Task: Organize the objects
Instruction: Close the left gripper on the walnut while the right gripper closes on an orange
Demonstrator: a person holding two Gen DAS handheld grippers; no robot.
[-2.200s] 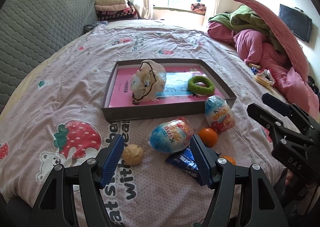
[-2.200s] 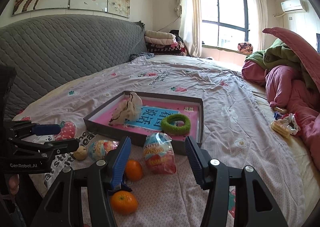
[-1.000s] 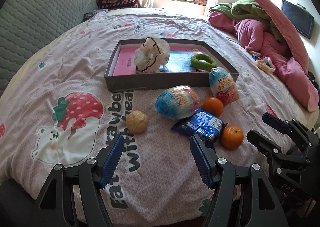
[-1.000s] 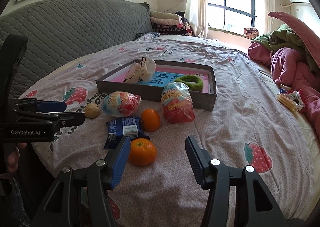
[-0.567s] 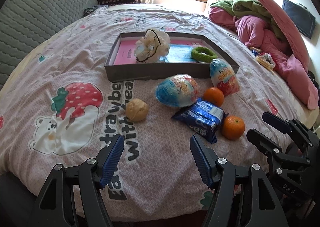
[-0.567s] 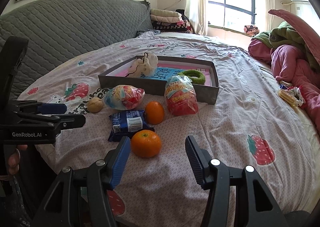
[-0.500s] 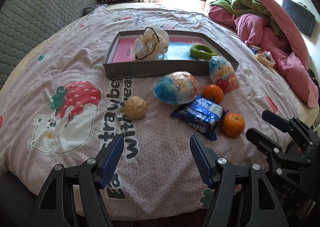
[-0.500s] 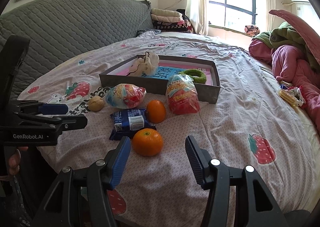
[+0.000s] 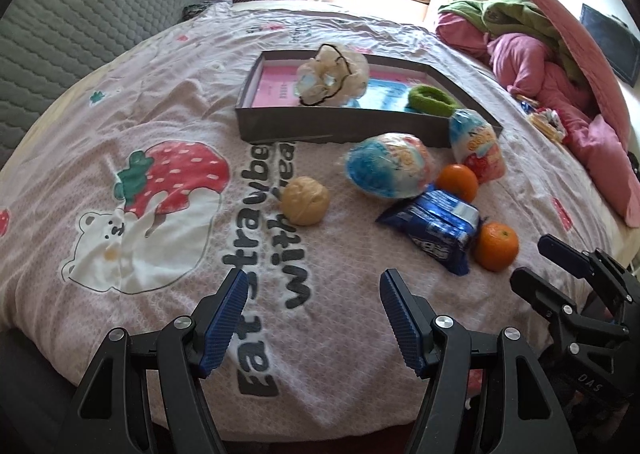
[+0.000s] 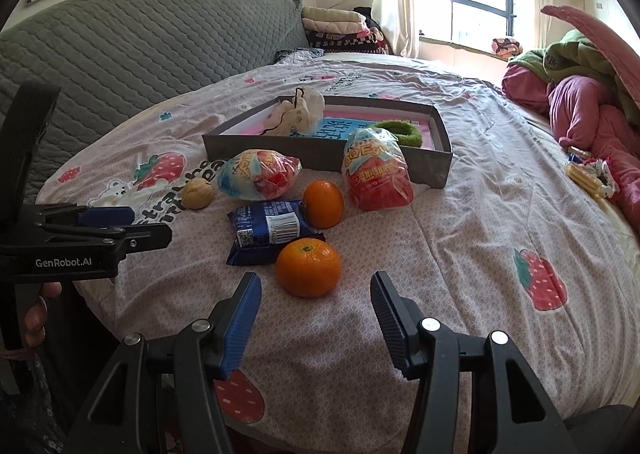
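A grey shallow box [image 9: 340, 126] lies on the bed holding a white crumpled bundle [image 9: 332, 74] and a green ring [image 9: 432, 99]. In front of it lie a walnut [image 9: 304, 201], a blue egg-shaped snack bag [image 9: 386, 171], a red snack bag [image 9: 476, 146], a blue packet [image 9: 434, 228] and two oranges [image 9: 458, 182] [image 9: 496, 246]. My left gripper [image 9: 314, 282] hangs open above the bedspread, short of the walnut and the packet. My right gripper [image 10: 315, 282] is open too, with the nearer orange [image 10: 308, 267] just beyond its tips, untouched. Each gripper shows in the other's view: the right gripper [image 9: 534, 260] and the left gripper [image 10: 150, 224].
A pink strawberry-print bedspread [image 9: 160, 182] covers the bed. A grey quilted headboard [image 10: 140, 54] stands at the left. Pink and green bedding [image 9: 552, 54] is piled at the right, with small wrapped items [image 10: 588, 174] beside it. Folded blankets [image 10: 340, 26] sit by the window.
Since the earliest frames both grippers have drawn back toward the bed's near edge, so all loose items now lie ahead of them. In the last half second almost nothing shifted. No object moved.
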